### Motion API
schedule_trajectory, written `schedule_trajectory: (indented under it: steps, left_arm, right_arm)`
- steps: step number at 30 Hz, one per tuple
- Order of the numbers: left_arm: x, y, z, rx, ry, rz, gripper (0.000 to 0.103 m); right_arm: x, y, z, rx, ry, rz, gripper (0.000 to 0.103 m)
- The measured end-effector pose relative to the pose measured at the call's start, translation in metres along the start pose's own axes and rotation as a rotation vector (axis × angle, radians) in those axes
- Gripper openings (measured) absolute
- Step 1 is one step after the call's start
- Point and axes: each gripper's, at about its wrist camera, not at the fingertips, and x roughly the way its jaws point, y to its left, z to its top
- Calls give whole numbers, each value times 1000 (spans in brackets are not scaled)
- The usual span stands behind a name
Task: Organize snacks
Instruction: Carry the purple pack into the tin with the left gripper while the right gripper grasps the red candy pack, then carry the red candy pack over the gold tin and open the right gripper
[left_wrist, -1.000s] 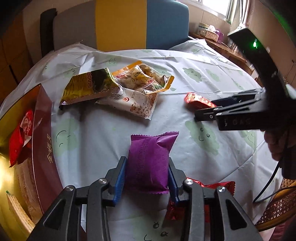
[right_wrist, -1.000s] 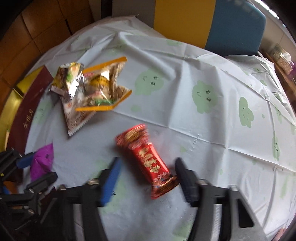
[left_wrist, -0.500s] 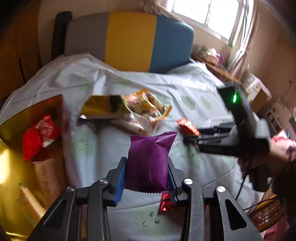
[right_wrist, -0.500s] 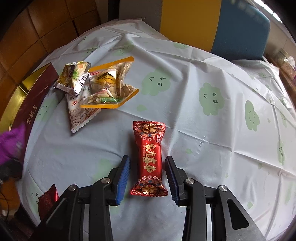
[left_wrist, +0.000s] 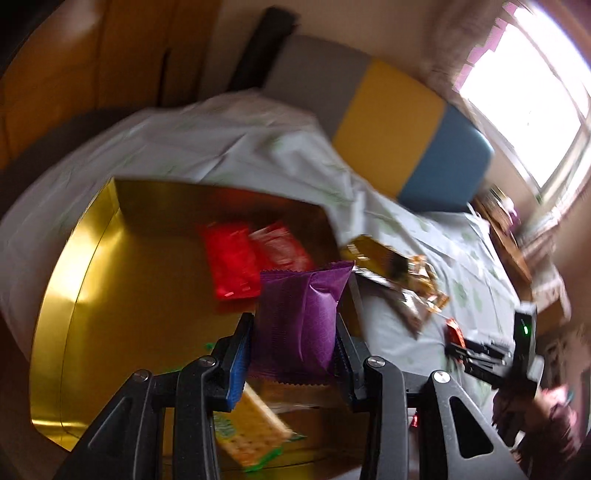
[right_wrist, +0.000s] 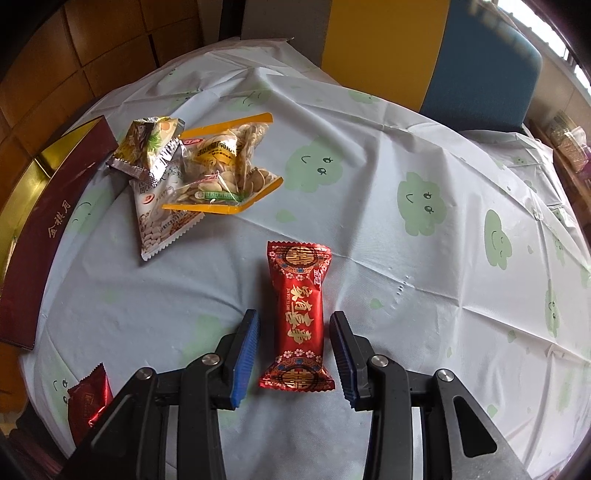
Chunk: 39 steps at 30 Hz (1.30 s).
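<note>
Our left gripper (left_wrist: 293, 350) clamps the puffy purple foil snack pack (left_wrist: 301, 314), held over the gold-lined box (left_wrist: 110, 295) w/ red packs inside. Our right gripper (right_wrist: 295, 354) has just narrowed round the red foil candy bar (right_wrist: 301, 317) on the tablecloth (right_wrist: 406, 258); pads not touching it.

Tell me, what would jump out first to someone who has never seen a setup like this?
Probably the bright purple snack packet clamped in the left gripper, held up above a shiny gold box with red packets already inside. Next, the red and gold candy packet lying on the cloud-print tablecloth, between the fingers of the right gripper, which do not touch it.
</note>
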Motion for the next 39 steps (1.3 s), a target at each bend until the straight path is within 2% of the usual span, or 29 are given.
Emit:
schedule_trajectory:
  steps: [2,7,10,13,16,20,27,32,39]
  left_arm:
    - [8,13,4,-48,21,-3,40]
    - [37,19,11,-70,86,7,41]
    - [51,22,9,-79,119,37,44]
    - [55,26,7,-89,124,55,61]
    - [52,30,5,-98,107,73,61]
    - [38,30,1,-78,63,138,61]
    - [8,14,-15,46,-29,262,60]
    - [0,-3,-28,113,-54,295,60]
    - [-21,-24,-38,178,-105,289,60]
  right_arm:
    - [0,1,0,-1,-2,-1,40]
    - [1,1,-1,-4,-4,-2,40]
    - [0,1,-1,-4,-4,-2,40]
    - [0,1,-1,-7,-3,-3,40]
    - [0,1,-1,-10,-4,-5,40]
    - [0,2,-1,-15,-6,-10,40]
    - [0,7,-2,-35,-17,-40,39]
    - [-1,8,-1,-39,-23,-46,36]
    - [0,7,-1,-4,-25,-48,36]
